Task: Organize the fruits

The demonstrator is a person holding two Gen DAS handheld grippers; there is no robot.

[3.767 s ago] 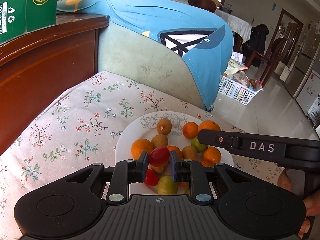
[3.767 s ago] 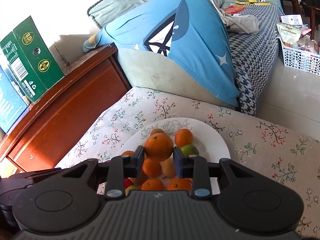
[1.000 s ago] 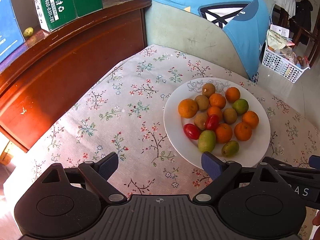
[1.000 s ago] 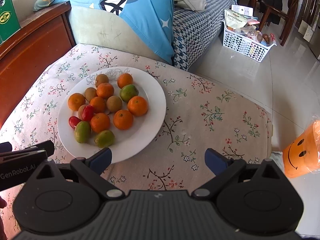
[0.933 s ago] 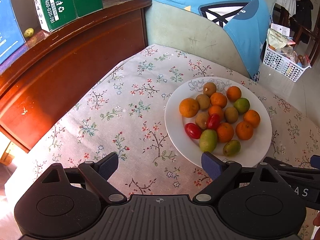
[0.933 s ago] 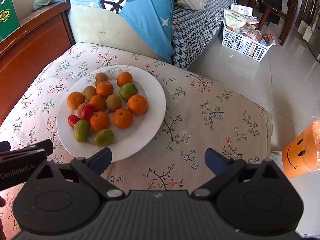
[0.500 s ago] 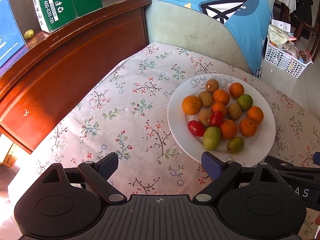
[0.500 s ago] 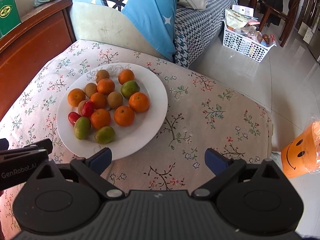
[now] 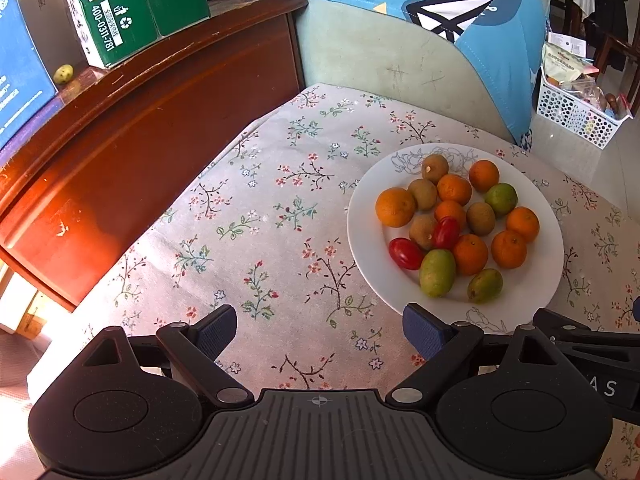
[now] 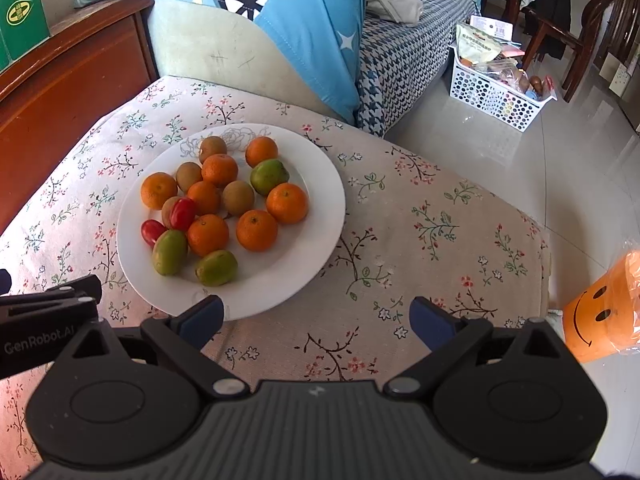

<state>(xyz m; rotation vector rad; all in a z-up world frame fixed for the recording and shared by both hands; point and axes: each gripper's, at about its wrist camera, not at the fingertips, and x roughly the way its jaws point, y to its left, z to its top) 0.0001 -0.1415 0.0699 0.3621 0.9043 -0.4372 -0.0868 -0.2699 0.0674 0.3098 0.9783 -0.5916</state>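
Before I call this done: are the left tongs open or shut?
Open. The left tongs have blue pads spread wide with only the floral tablecloth between them.

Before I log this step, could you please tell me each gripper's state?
Left gripper: open, holding nothing.
Right gripper: open, holding nothing.

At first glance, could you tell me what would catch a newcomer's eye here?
A white plate heaped with oranges, kiwis and red tomatoes sits on the floral cloth. Both claws, left and right, hang open and empty near it. An orange smiley bucket stands on the floor at right.
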